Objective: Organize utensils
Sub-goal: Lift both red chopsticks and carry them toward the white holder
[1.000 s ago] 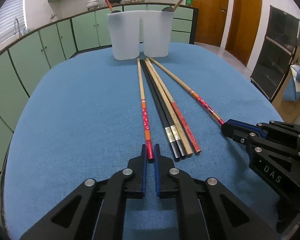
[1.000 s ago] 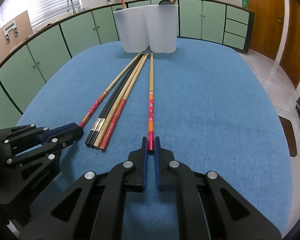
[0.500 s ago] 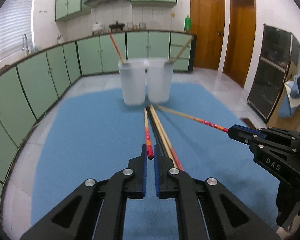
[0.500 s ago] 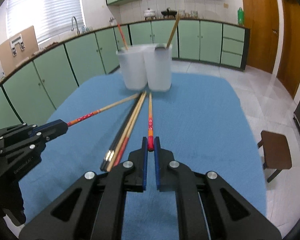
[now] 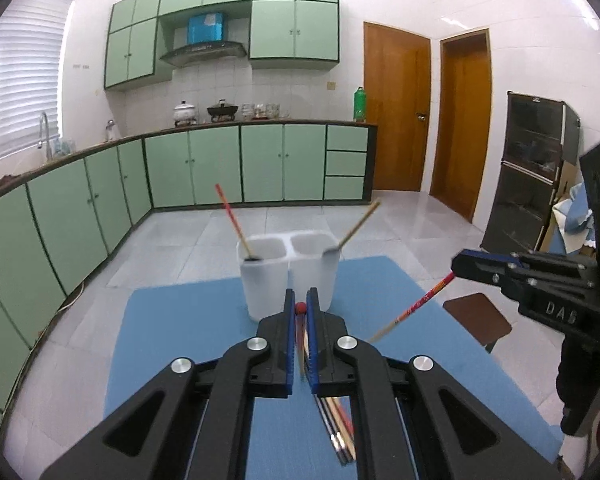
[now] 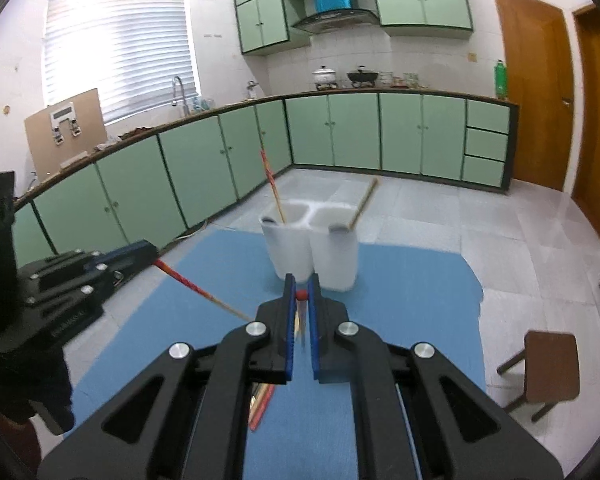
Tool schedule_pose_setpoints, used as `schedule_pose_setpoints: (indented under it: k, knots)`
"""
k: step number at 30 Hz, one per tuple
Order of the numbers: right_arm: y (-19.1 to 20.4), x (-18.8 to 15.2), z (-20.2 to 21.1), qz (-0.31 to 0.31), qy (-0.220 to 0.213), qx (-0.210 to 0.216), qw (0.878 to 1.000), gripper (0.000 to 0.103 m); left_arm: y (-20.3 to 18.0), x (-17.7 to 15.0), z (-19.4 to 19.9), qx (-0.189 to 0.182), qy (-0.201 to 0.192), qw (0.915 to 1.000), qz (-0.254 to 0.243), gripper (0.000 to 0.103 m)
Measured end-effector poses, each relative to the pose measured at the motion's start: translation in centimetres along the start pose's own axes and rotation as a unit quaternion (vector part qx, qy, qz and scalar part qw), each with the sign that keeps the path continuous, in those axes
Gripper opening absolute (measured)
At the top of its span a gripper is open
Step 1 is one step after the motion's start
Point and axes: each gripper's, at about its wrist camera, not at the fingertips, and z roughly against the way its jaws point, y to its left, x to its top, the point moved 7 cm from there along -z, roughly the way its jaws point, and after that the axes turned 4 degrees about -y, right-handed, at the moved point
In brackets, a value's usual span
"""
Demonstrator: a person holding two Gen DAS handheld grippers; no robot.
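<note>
My left gripper [image 5: 300, 308] is shut on a red-ended chopstick [image 5: 300, 307] and holds it lifted, hanging down between the fingers. My right gripper [image 6: 301, 294] is shut on another red-ended chopstick [image 6: 301, 294]; that chopstick also shows in the left wrist view [image 5: 414, 309], slanting down from the right gripper [image 5: 460, 266]. Two white cups [image 5: 288, 276] stand side by side at the far end of the blue table [image 5: 180, 340]. The left cup holds a red chopstick [image 5: 232, 216], the right cup a plain wooden one [image 5: 358, 226]. Several chopsticks [image 5: 338, 432] lie on the table under the grippers.
A brown stool [image 6: 548, 364] stands on the floor right of the table. Green kitchen cabinets [image 5: 220, 164] line the far wall and the left side. A dark cabinet [image 5: 532, 168] stands at the right.
Both grippers have risen well above the table, each lifting its red-ended chopstick off the surface. The cups and table now look lower and farther away.
</note>
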Motion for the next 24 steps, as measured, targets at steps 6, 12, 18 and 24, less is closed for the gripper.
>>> schedule_pose_setpoints:
  k: [6,12,18,24]
  knots:
    - [-0.3,4.9,-1.0,0.025,-0.006,0.003,1.0,0.005,0.4,2.7,-1.3,-0.018,-0.005,0.9998,0.001,0.005]
    - [-0.9,10.4,-1.2,0.028,-0.034,0.015,0.999,0.005,0.9,7.2,-1.7,-0.025,-0.035,0.999,-0.008,0.005]
    - [-2.4,16.7,-2.4,0.01,-0.076,0.019,0.997,0.005,0.9,14.2,-2.7,-0.019,-0.091,0.9953,-0.026,0.005]
    - [-4.3,20.4,-5.6,0.007,-0.112,-0.01,0.994,0.005,1.8,19.0,-5.9,-0.009,-0.124,0.9919,-0.026,0.005]
